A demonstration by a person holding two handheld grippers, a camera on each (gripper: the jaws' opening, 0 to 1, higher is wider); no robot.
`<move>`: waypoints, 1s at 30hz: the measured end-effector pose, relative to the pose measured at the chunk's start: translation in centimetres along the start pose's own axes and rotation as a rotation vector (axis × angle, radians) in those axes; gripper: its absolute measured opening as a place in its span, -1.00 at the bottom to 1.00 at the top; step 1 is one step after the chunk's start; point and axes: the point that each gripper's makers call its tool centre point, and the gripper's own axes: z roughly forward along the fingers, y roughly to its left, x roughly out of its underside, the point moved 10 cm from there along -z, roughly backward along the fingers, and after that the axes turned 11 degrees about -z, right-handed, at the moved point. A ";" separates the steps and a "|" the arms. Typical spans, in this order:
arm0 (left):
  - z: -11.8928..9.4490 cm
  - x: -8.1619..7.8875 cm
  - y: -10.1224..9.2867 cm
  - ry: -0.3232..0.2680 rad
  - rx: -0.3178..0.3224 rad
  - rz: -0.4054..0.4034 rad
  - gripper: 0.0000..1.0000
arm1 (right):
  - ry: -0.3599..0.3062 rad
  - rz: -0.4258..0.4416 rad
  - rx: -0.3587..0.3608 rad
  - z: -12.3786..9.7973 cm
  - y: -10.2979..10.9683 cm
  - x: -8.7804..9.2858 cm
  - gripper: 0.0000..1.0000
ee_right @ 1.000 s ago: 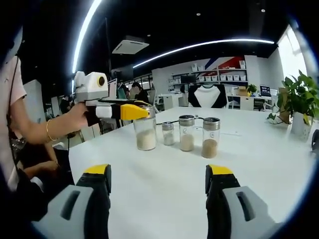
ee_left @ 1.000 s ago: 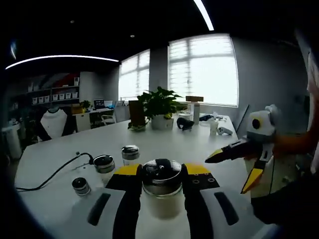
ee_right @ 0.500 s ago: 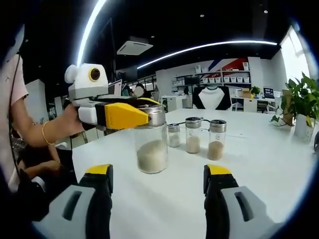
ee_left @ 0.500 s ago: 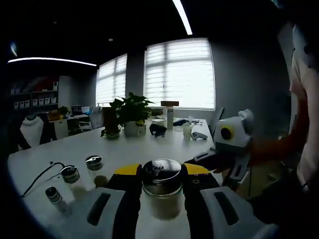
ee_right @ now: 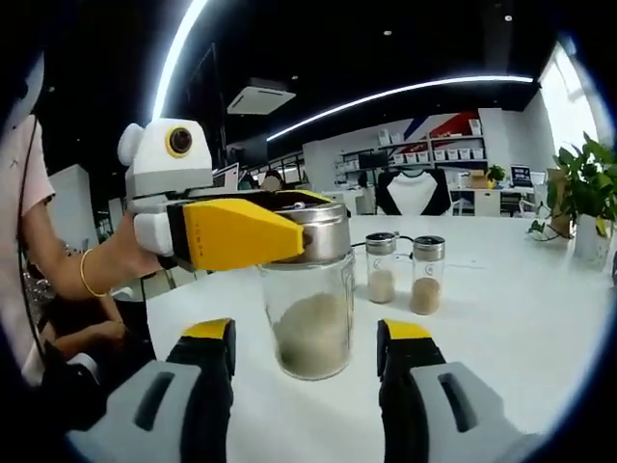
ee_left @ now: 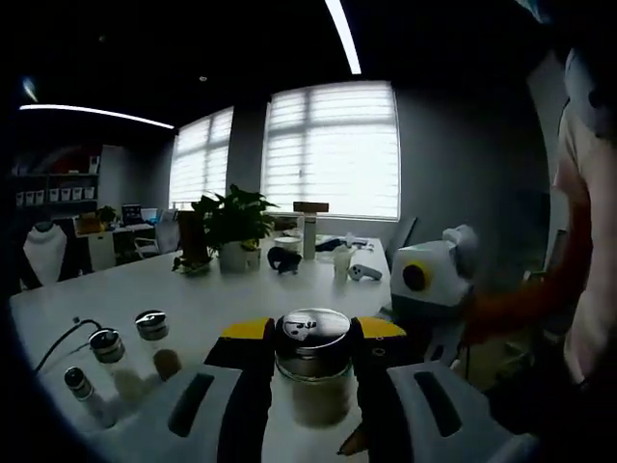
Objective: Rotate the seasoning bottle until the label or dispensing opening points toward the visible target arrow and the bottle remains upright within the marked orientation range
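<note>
Holding the seasoning bottle (ee_right: pixel 310 309) by its metal cap in the left gripper (ee_right: pixel 280 231), jaws clamped on either side of the lid, as also seen from above in the left gripper view, where the bottle (ee_left: pixel 312 371) is sitting between the yellow-tipped jaws. Showing far larger and nearer in the right gripper view than a second ago, when standing close beside the three spare shakers (ee_right: pixel 405 272); now sitting well forward of them, directly between the spread tips of the right gripper (ee_right: pixel 304 338), which is open and not touching the glass. Swinging the left view round over the same second: the potted plant (ee_left: pixel 227 227) and the shakers (ee_left: pixel 116 352) drifting leftward, a camera turn consistent with the bottle being carried and perhaps twisted. Judging the rotation as under way but unverifiable: no target arrow, label or opening legible, so alignment cannot be confirmed. Standing upright, pale powder settled level at the bottom; base looking at or just above the white table (ee_right: pixel 501 318), contact not certain. Noting a cable (ee_left: pixel 53 342) by the shakers, bright blinded windows behind the plant, shelves and a mannequin torso beyond the shakers, ceiling light strips overhead.
</note>
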 end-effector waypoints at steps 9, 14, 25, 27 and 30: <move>-0.1 0.2 -0.3 0.013 0.005 -0.003 -0.34 | -0.017 -0.002 -0.010 -0.4 0.3 -0.3 -0.35; -0.5 -0.2 -0.1 -0.012 -0.015 -0.031 -0.33 | -0.017 -0.052 0.021 -0.3 0.3 -1.0 -0.36; -0.5 -1.0 0.2 -0.045 -0.105 -0.021 -0.34 | -0.038 -0.031 0.198 0.5 0.8 -1.5 -0.37; -0.5 -1.1 0.2 -0.052 -0.118 -0.027 -0.34 | -0.049 -0.036 0.230 0.6 0.9 -1.5 -0.38; -0.3 -1.3 0.0 -0.064 -0.144 -0.022 -0.34 | -0.060 -0.032 0.266 0.8 1.0 -1.6 -0.38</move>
